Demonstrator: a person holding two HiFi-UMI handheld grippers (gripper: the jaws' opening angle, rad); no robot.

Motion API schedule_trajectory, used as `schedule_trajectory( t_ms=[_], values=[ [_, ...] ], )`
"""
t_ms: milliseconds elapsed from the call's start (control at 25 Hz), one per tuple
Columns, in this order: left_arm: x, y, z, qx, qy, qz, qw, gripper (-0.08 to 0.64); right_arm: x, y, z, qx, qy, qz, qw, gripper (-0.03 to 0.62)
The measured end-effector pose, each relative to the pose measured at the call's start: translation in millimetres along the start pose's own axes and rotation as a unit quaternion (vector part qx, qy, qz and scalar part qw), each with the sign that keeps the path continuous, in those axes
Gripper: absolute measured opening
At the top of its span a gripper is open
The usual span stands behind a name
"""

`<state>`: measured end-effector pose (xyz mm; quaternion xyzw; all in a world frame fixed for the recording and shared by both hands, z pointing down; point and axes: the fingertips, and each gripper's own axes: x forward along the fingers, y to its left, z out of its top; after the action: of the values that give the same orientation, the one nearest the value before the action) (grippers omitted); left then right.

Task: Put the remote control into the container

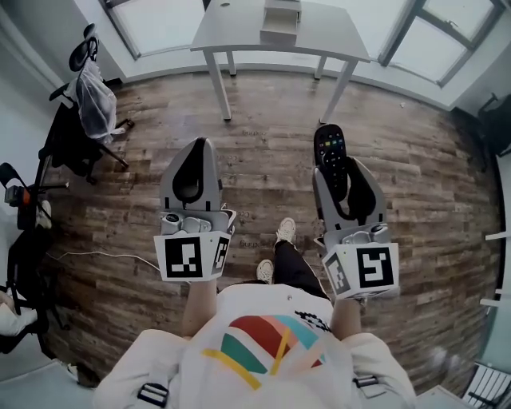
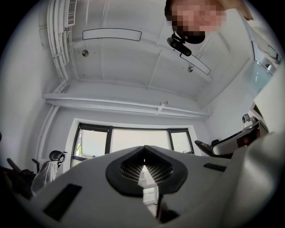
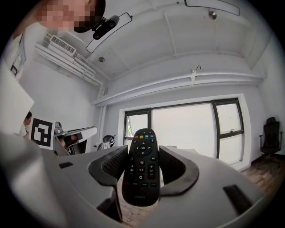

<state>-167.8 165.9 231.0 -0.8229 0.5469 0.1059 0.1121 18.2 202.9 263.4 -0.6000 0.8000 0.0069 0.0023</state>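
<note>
A black remote control (image 1: 329, 148) (image 3: 141, 167) with coloured buttons stands between the jaws of my right gripper (image 1: 334, 169) (image 3: 141, 169), which is shut on it, button side toward the camera. My left gripper (image 1: 192, 172) (image 2: 143, 169) is shut with nothing in it, its jaws closed together. Both grippers are held tilted up in front of the person, above the wooden floor. A white box-like container (image 1: 280, 24) sits on the white table (image 1: 231, 28) at the far end of the room.
An office chair (image 1: 76, 132) with a plastic bag over it stands at the left. More gear (image 1: 20, 200) lines the left wall. Windows (image 3: 185, 129) run behind the table. The person's legs and shoes (image 1: 275, 248) are below the grippers.
</note>
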Motion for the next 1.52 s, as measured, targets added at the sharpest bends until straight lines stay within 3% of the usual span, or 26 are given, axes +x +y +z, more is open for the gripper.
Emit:
schedule_trajectory(
  t_ms=[280, 520, 760, 960, 1520],
  values=[
    [36.5, 1.7, -19.8, 0.017, -0.011, 0.009, 0.9998, 0.008, 41.0, -27.3, -4.6, -0.009, -0.025, 0.011, 1.000, 0.223],
    [130.5, 13.0, -39.8, 0.032, 0.010, 0.009, 0.9994, 0.008, 125.1, -79.1, 9.5, -0.001, -0.026, 0.018, 0.999, 0.223],
    [154.8, 9.9, -53.0, 0.039, 0.002, 0.007, 0.9992, 0.008, 145.6, -97.6, 3.3, -0.007, -0.034, 0.020, 0.999, 0.223],
    [227.9, 6.8, -56.0, 0.040, 0.011, 0.007, 0.9991, 0.008, 196.8, -145.9, 20.3, 0.002, -0.031, 0.020, 0.999, 0.222],
    [281.2, -15.6, -79.3, 0.038, 0.009, 0.000, 0.9992, 0.008, 234.8, -185.7, 5.6, 0.007, -0.026, 0.033, 0.999, 0.223]
  ],
)
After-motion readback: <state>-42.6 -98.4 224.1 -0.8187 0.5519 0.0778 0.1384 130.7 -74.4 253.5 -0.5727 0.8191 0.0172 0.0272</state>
